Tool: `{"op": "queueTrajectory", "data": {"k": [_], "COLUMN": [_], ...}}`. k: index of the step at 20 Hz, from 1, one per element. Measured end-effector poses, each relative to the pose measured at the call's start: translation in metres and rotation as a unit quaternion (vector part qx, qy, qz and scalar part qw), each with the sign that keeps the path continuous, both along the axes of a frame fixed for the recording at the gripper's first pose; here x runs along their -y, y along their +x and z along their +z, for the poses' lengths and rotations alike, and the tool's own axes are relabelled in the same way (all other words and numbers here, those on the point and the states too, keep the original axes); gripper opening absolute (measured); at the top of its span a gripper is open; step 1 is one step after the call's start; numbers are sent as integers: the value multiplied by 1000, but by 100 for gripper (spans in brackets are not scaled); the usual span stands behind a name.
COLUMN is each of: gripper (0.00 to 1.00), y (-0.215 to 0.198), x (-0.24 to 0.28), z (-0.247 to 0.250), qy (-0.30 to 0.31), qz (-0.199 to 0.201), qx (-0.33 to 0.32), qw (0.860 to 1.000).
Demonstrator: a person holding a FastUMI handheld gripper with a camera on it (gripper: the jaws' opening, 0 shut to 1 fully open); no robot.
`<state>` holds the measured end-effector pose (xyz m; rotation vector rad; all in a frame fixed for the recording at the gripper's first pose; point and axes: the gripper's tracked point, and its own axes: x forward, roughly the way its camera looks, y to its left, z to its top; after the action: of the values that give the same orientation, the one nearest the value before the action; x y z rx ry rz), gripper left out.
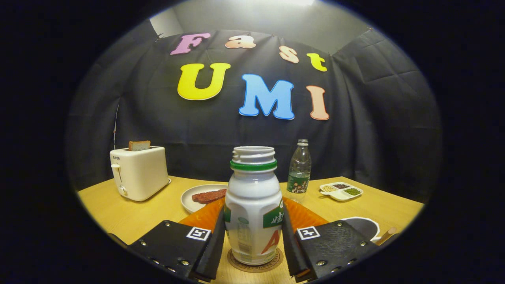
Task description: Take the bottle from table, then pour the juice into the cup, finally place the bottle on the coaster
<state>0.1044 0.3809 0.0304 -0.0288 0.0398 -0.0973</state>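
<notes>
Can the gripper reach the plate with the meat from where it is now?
Probably not directly: the gripper has its fingers on either side of the white bottle, which stands on the coaster; bottle and orange tray lie before the plate.

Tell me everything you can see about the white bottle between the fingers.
The white bottle looks like plastic, with a green neck ring and no cap on its open mouth. A partly green label wraps its body. It stands upright on the round coaster, between the fingers of the gripper, which sit close against both sides; firm contact cannot be told.
</notes>
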Motion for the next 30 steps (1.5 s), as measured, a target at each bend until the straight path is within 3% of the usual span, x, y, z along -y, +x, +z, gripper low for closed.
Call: {"op": "queueTrajectory", "data": {"k": [10,12,15,19,22,30], "gripper": [67,71,98,99,99,99], "y": [1,0,-1,-8,-27,-91], "x": [6,6,9,9,3,-27], "z": [-2,-8,-13,0,27,161], "qy": [24,42,48,20,12,9], "qz": [-3,-1,-2,-3,7,81], "qx": [10,4,-3,3,6,63], "qw": [1000,999,999,1000,1000,995]}}
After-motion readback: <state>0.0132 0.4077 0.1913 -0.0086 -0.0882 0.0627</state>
